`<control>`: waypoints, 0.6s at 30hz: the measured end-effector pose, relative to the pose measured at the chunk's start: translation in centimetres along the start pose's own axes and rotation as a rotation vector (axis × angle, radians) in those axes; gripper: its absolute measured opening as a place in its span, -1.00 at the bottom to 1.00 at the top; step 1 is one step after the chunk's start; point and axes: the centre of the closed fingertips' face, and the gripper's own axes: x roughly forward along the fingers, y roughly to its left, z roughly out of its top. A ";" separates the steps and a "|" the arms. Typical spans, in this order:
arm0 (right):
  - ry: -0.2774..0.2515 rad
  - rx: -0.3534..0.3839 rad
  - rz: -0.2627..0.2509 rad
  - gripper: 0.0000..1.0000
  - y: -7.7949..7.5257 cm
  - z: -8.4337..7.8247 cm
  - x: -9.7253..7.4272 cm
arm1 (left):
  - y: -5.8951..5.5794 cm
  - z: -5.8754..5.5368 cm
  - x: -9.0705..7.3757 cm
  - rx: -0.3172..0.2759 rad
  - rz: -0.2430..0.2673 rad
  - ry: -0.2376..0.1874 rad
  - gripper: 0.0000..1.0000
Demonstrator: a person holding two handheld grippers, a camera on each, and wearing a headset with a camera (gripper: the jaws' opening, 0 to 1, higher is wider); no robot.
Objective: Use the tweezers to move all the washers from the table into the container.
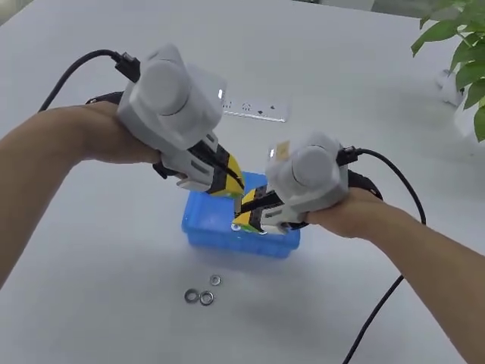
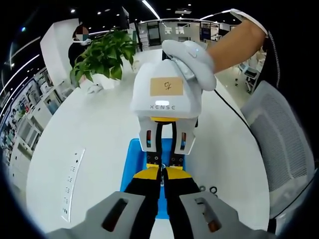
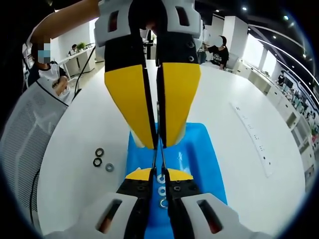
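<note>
three washers (image 1: pixel 201 294) lie on the table (image 1: pixel 91 303) nearest the person, just before the container (image 1: pixel 204 231), not yet moved. above it the left gripper (image 1: pixel 227 182) is clenched on the tweezers (image 3: pixel 158 144), and the right gripper (image 1: pixel 246 220) seems to pinch their lower end. an uneven squeeze could twist them loose onto the dropped washers (image 3: pixel 162 190) inside. the container's wall stands between the tips and the three washers. farther off are a power strip (image 1: pixel 254 110) and a plant (image 1: pixel 462 61).

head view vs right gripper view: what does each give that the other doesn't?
Head view: the plant at the table's far edge.
Right gripper view: three binned washers on the container floor, with the tweezers clamped just above them.
Both: the blue container, three loose washers on the table beside it, and the power strip.
</note>
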 end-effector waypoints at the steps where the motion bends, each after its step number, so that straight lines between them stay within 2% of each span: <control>1: -0.001 -0.001 -0.001 -0.77 0.1 0.1 -0.1 | 0.0 0.1 -0.1 0.003 0.002 0.001 -0.88; 13: -0.012 -0.021 -0.030 -0.77 0.8 1.6 -2.0 | -1.0 1.8 -1.7 0.031 0.011 0.002 -0.89; 18: -0.012 -0.034 -0.040 -0.77 1.5 2.0 -2.6 | -1.8 2.4 -2.2 0.034 0.013 0.002 -0.89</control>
